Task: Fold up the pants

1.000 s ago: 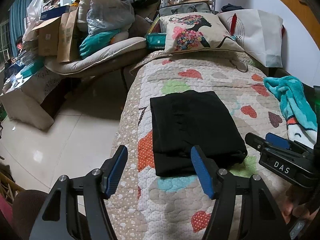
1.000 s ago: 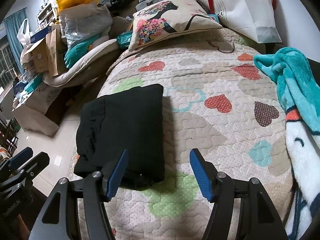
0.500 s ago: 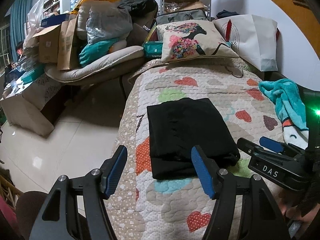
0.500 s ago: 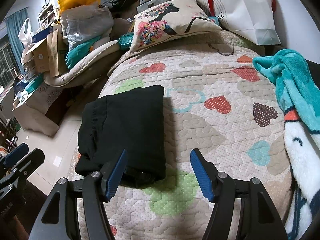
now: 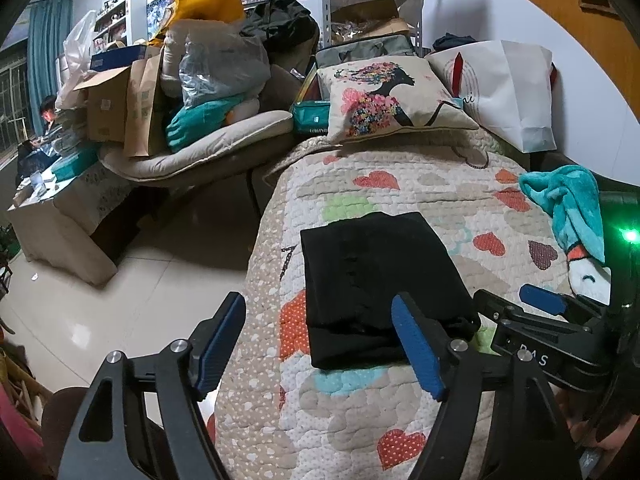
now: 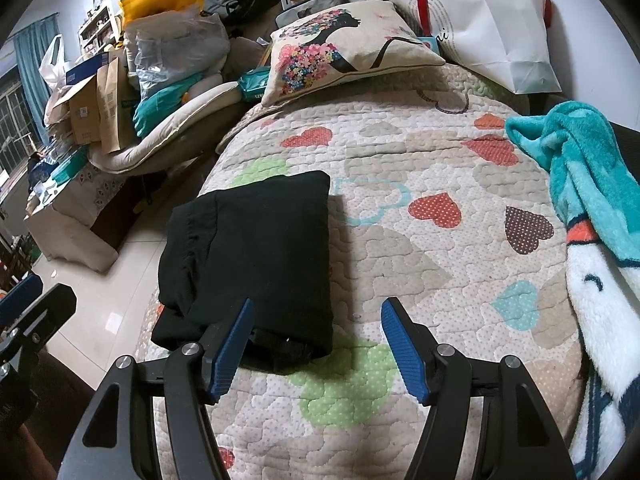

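Note:
The black pants point(image 5: 372, 280) lie folded into a compact rectangle on the heart-patterned quilt point(image 5: 420, 184), near the bed's left edge; they also show in the right wrist view point(image 6: 256, 256). My left gripper point(image 5: 320, 344) is open and empty, held back from the pants' near edge. My right gripper point(image 6: 316, 344) is open and empty, near the pants' near right corner. The right gripper also shows at the right of the left wrist view point(image 5: 536, 316).
A teal and white blanket point(image 6: 592, 200) lies along the bed's right side. A printed pillow point(image 6: 340, 44) and a white bag point(image 6: 488, 20) sit at the head. A cluttered couch point(image 5: 200, 148) and tiled floor point(image 5: 120, 288) are to the left.
Both grippers have drawn back and up from the folded pants, so the pants look smaller and farther. The pants have not moved. Both grippers stay open.

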### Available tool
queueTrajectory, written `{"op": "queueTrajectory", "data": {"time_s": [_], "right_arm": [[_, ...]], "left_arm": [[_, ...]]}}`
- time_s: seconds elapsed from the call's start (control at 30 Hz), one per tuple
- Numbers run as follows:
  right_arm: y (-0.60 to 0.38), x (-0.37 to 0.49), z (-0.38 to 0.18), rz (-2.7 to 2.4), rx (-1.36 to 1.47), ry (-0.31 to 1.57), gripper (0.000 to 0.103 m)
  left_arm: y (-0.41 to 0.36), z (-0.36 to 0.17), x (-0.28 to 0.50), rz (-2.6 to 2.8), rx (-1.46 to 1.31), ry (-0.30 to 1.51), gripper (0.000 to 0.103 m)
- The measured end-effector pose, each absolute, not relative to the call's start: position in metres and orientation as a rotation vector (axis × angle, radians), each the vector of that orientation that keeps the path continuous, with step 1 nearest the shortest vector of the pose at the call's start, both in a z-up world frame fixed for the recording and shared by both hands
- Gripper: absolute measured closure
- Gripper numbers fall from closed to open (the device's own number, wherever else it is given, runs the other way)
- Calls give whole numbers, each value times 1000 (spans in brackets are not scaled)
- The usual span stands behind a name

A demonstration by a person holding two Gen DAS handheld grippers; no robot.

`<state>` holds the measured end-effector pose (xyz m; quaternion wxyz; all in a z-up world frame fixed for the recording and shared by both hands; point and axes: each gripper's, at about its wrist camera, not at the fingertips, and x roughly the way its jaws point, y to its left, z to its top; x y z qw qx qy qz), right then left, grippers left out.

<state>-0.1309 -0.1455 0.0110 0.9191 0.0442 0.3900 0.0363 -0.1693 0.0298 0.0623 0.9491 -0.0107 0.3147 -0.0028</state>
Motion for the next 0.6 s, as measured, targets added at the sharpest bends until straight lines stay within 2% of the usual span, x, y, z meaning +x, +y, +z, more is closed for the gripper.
{"op": "queueTrajectory", "data": {"time_s": [0.4,0.6], "right_arm": [[-145,-133,11,73,90,800,30],[-153,-132,17,73,100,809,29]], "left_arm": [[31,59,-170,-8,-28,656,26],[57,40,-127,-71,-201,795,26]]}}
